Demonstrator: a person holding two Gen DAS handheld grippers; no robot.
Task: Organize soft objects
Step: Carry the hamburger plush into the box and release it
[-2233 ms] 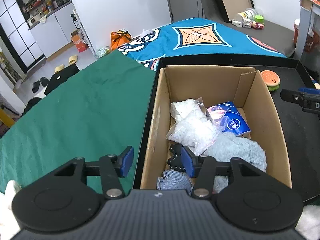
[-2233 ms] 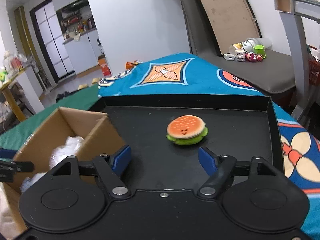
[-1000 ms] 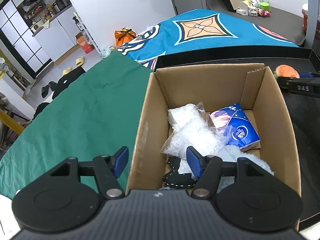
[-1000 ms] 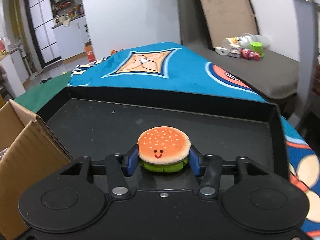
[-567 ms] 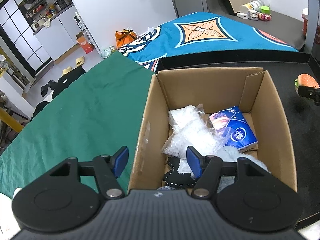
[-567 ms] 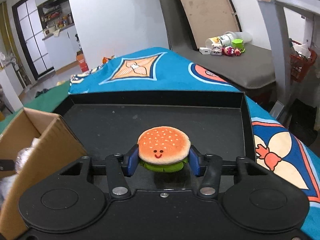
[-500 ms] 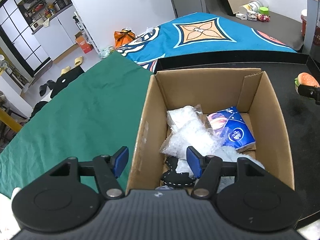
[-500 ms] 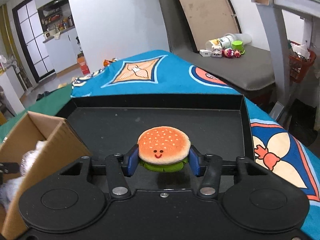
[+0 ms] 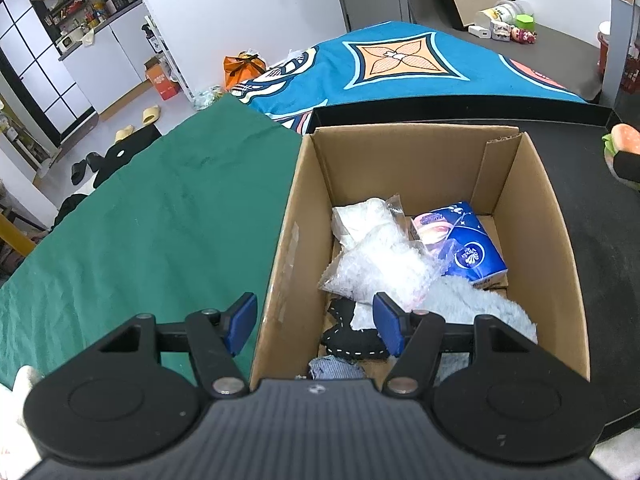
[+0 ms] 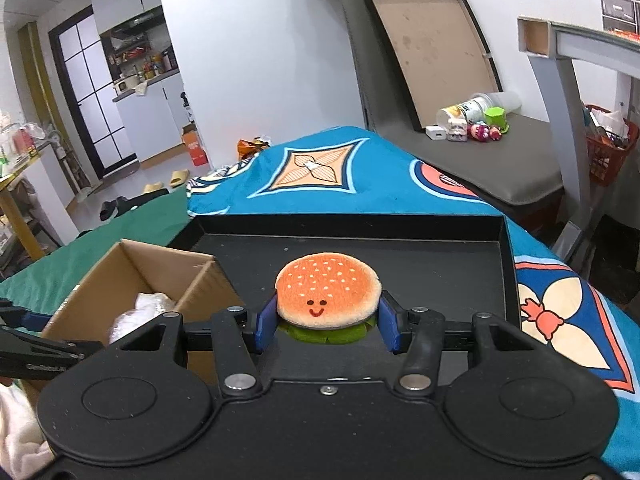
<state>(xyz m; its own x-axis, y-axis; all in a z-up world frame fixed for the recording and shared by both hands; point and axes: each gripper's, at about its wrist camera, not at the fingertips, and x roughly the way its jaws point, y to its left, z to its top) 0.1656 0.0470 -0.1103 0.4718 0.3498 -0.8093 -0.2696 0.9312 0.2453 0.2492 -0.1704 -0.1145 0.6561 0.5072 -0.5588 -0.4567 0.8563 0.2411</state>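
My right gripper [image 10: 327,326] is shut on a plush burger [image 10: 327,290] with an orange bun and a red smile, held above the black tray [image 10: 506,264]. The burger also shows at the right edge of the left wrist view [image 9: 625,140]. An open cardboard box [image 9: 560,240] stands on the tray and holds white plastic bags [image 9: 380,256], a blue tissue pack [image 9: 466,248], a pale blue fluffy cloth [image 9: 480,304] and a black item [image 9: 352,338]. My left gripper [image 9: 314,326] is open and empty, straddling the box's near left wall. The box lies left of my right gripper [image 10: 132,272].
A green cloth [image 9: 140,216] covers the table left of the box. A blue patterned cloth [image 9: 400,60] lies behind the tray. A grey bench [image 10: 500,164] with small toys stands at the back right. A grey frame leg [image 10: 560,120] rises at right.
My right gripper closed on the burger and lifted it off the tray, rising and swinging left so the box comes into view. The left gripper has stayed over the box.
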